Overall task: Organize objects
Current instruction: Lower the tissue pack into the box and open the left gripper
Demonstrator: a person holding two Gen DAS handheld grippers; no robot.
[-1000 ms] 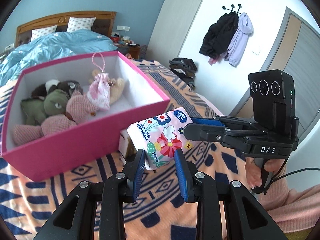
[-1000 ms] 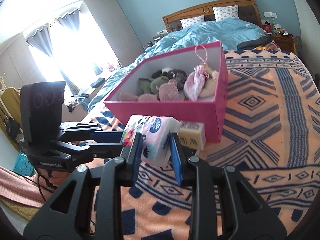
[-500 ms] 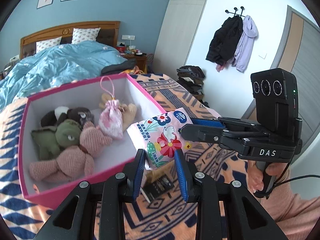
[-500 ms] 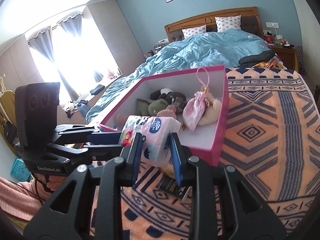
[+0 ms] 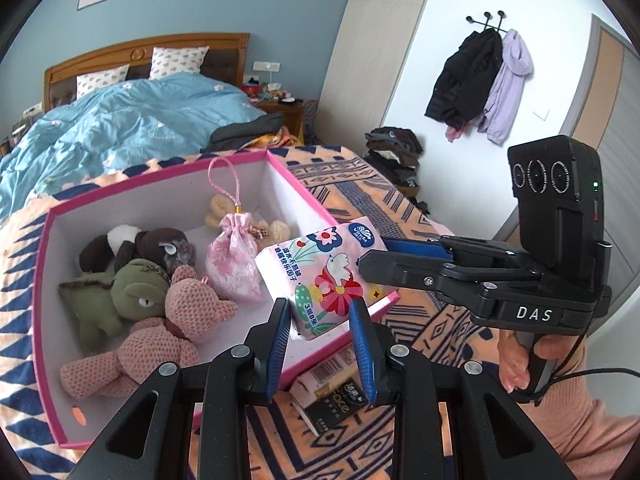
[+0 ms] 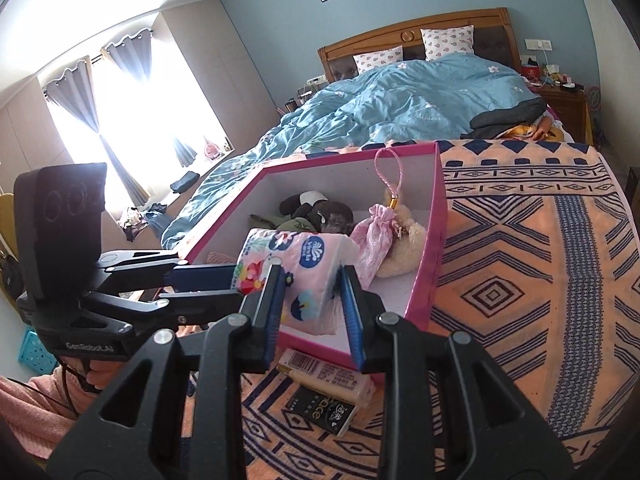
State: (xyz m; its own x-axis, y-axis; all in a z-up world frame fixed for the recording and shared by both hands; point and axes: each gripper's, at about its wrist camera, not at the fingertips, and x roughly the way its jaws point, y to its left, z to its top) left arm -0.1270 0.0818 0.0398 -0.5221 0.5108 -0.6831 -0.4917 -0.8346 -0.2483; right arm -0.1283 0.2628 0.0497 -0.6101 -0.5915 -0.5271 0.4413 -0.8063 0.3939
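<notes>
A pink floral tissue pack is held over the near corner of a pink box; it also shows in the right wrist view. My left gripper is shut on the pack's near end. My right gripper is shut on its other end and shows in the left wrist view. The pink box holds plush toys and a pink drawstring pouch.
A small carton and a black packet lie on the patterned blanket just outside the box's near corner. Behind the box lies a blue duvet. Coats hang on the wall at right.
Both grippers have lifted the tissue pack from in front of the box wall up and over the box's near corner. The carton and black packet below have come into view.
</notes>
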